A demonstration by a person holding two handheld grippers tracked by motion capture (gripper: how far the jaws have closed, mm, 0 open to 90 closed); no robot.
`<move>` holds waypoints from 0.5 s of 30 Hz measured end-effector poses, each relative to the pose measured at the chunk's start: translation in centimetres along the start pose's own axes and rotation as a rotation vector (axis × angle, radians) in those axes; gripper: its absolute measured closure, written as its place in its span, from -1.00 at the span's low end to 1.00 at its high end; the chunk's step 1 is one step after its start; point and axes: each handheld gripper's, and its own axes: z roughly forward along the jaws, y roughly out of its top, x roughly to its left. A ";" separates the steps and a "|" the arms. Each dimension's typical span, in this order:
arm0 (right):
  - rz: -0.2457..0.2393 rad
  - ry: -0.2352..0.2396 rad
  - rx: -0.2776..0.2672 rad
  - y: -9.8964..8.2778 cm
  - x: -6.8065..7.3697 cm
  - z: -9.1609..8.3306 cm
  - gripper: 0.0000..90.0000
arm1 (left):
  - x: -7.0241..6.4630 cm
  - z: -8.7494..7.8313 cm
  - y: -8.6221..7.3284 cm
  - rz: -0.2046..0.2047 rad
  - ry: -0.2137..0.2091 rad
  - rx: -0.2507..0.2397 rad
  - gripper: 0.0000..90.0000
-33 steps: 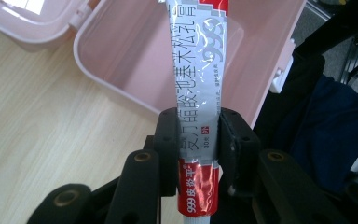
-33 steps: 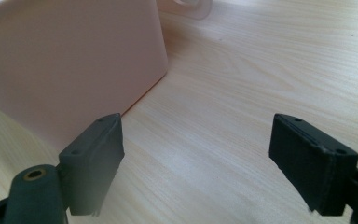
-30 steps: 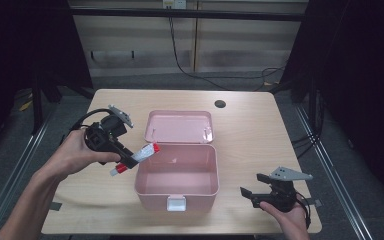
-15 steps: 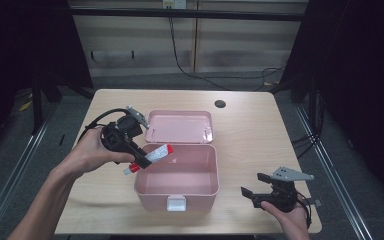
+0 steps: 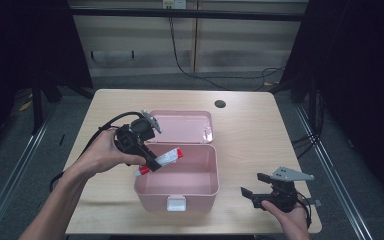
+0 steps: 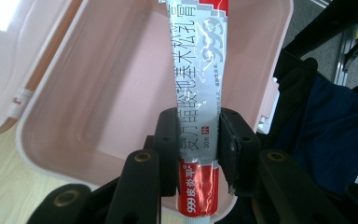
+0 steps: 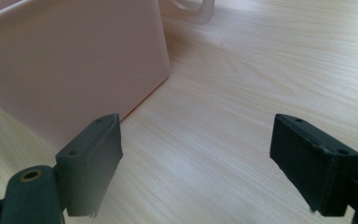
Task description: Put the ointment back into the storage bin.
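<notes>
- High view, nearest edge first: right gripper [image 5: 254, 186] sits low at the table's [image 5: 260, 130] near right corner, jaws wide apart, nothing between them.
- Right gripper view confirms it: two black pads spread over bare wood, the box wall [image 7: 74, 70] just beside the left pad.
- Next out, the pink box [image 5: 200, 180] stands open mid-table, white latch facing the person, lid [image 5: 182, 125] laid flat behind it.
- Left gripper [image 5: 152, 164] hangs over the box's left rim, clamped tight on a tube [image 5: 161, 160].
- Left gripper view: the tube [image 6: 196, 93] is silver with a red end, printed "999" and Chinese characters, plus "30" by the pads; it points out over the box's hollow.
- Farthest off, a dark round hole [image 5: 220, 104] in the tabletop.
</notes>
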 end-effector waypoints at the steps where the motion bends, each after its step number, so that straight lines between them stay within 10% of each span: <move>1: 0.002 0.000 0.000 0.0 0.0 0.0 -0.64 | 0.0 0.2 0.1 0.001 -0.004 0.000 0.56; 15: 0.000 0.003 0.000 0.0 0.0 0.0 -0.64 | -0.9 3.1 1.7 0.038 -0.029 0.062 0.56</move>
